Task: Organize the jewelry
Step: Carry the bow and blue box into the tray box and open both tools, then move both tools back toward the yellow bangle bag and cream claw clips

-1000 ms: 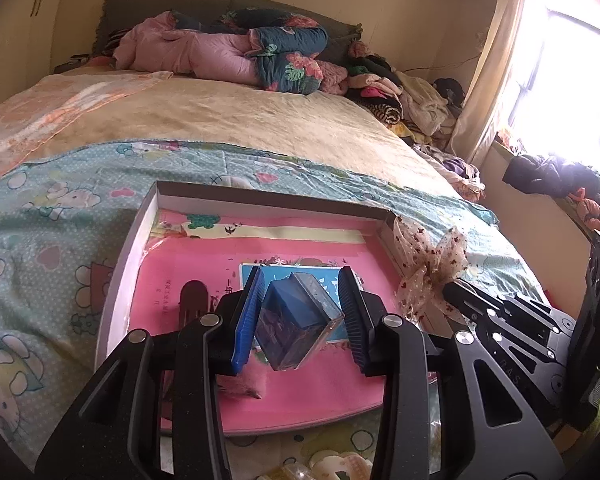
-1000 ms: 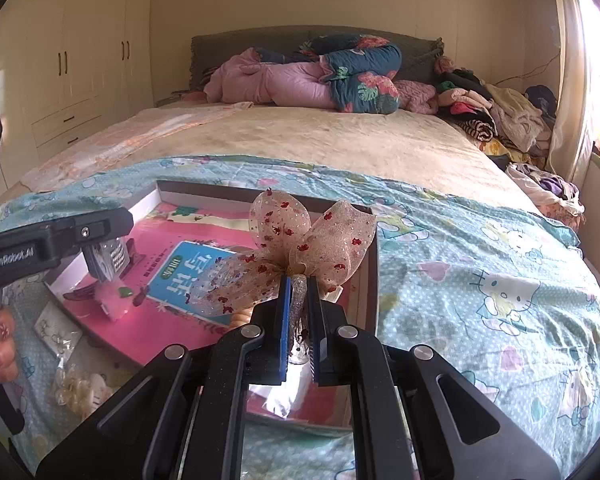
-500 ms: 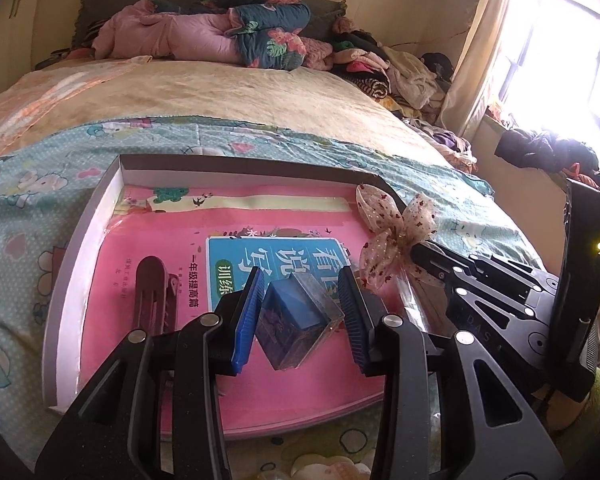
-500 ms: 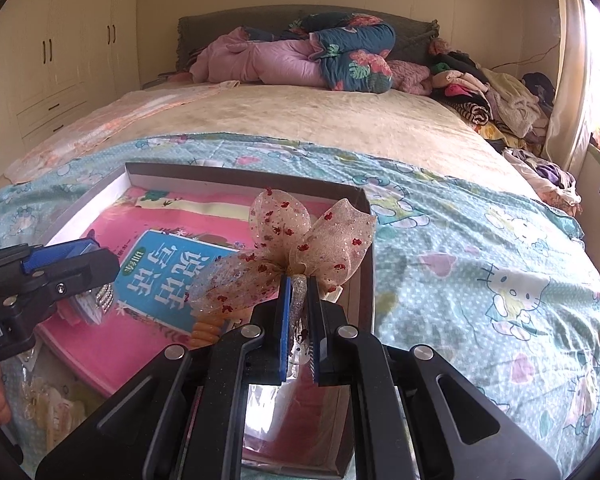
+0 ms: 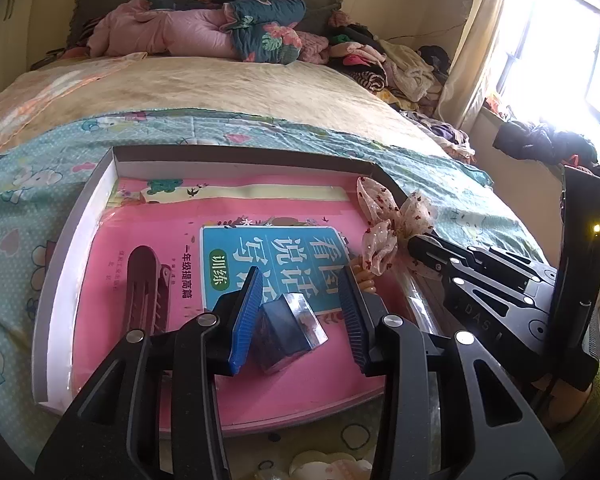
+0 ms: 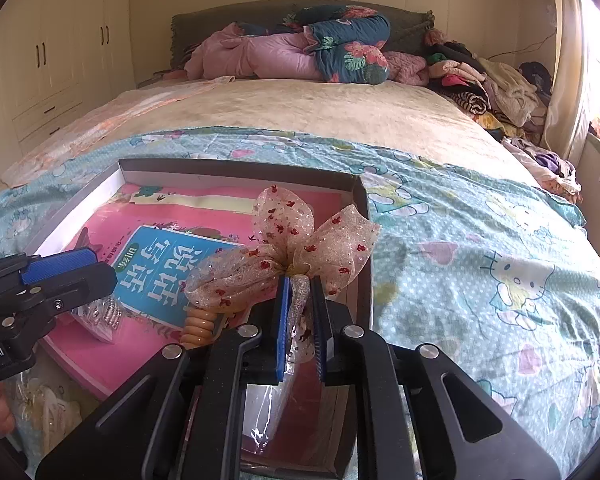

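On the bed, over a Hello Kitty bedspread (image 6: 480, 248), sits a shallow open box (image 5: 100, 208) with white inner walls. Its floor is covered by a pink book (image 5: 260, 376) carrying a blue title panel with Chinese characters.

Left gripper (image 5: 302, 316): jaws spread wide, blue pads on both sides. A small clear-topped blue case (image 5: 288, 330) lies tilted on the pink book between the fingers. A clear gap shows on the right side of the case; on the left it sits just beside the pad, contact cannot be told. Nothing is clamped.

Dark red hair clip (image 5: 146, 292) lies flat on the book, left of the left gripper, apart from the case.

Right gripper (image 6: 300, 320): jaws nearly closed, pinching the glittery tail of a sheer bow (image 6: 292, 248) dotted with red marks. The bow's loops fan out above the fingertips, over the right side of the box near its right wall. An orange coiled hair tie (image 6: 198, 326) hangs just below the bow's left loop, over the book.

From the right wrist view, a small clear bag of silvery pieces (image 6: 100, 314) lies on the book under the left gripper's finger.

Pink and floral quilts (image 6: 300, 56) are heaped at the headboard; clothes (image 6: 488, 84) are piled along the window side.
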Demonstrator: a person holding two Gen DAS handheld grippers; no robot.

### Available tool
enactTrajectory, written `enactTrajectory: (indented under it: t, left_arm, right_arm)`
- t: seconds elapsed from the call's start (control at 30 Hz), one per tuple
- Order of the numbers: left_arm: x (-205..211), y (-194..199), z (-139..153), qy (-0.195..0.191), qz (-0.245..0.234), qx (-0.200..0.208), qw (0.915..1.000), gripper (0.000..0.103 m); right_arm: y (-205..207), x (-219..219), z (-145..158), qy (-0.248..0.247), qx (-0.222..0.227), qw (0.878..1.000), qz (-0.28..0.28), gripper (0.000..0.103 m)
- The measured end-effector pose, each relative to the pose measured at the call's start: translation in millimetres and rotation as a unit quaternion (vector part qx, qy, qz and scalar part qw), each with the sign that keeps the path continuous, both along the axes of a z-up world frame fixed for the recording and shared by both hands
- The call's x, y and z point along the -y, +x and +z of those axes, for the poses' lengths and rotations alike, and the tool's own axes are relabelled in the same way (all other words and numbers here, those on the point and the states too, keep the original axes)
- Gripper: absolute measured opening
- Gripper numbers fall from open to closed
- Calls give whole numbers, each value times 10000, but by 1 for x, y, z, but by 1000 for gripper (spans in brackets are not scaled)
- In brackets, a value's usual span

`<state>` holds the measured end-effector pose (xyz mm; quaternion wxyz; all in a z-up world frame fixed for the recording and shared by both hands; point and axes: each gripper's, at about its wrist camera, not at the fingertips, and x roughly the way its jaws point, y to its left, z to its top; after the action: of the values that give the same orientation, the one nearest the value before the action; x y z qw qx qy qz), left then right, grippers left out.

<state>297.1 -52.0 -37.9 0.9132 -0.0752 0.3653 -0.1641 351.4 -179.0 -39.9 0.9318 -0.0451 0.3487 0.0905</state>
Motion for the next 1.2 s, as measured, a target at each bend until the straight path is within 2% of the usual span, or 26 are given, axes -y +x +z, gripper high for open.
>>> enactTrajectory:
  t: [0.13, 0.2, 0.53, 1.03, 1.2]
  left_arm:
    - [0, -1, 0, 12, 15, 10, 10000, 30]
    - [0, -2, 1, 11, 25, 17, 10000, 30]
    - [-8, -11, 5, -22, 172, 101, 9998, 39]
    - [-17, -38, 21, -42, 325, 344, 9989, 68]
    - [-24, -48, 26, -56, 421, 432, 9982, 82]
  right_arm:
    - [-4, 3, 2, 44, 9, 10000, -22, 20]
    - [-6, 5, 4, 93, 21, 9999, -47, 30]
    - [-28, 10, 15, 108, 230, 9997, -40, 47]
    - [-63, 16, 32, 184, 433, 9989, -23, 65]
    - [-75, 15, 35, 185, 475, 9987, 9, 71]
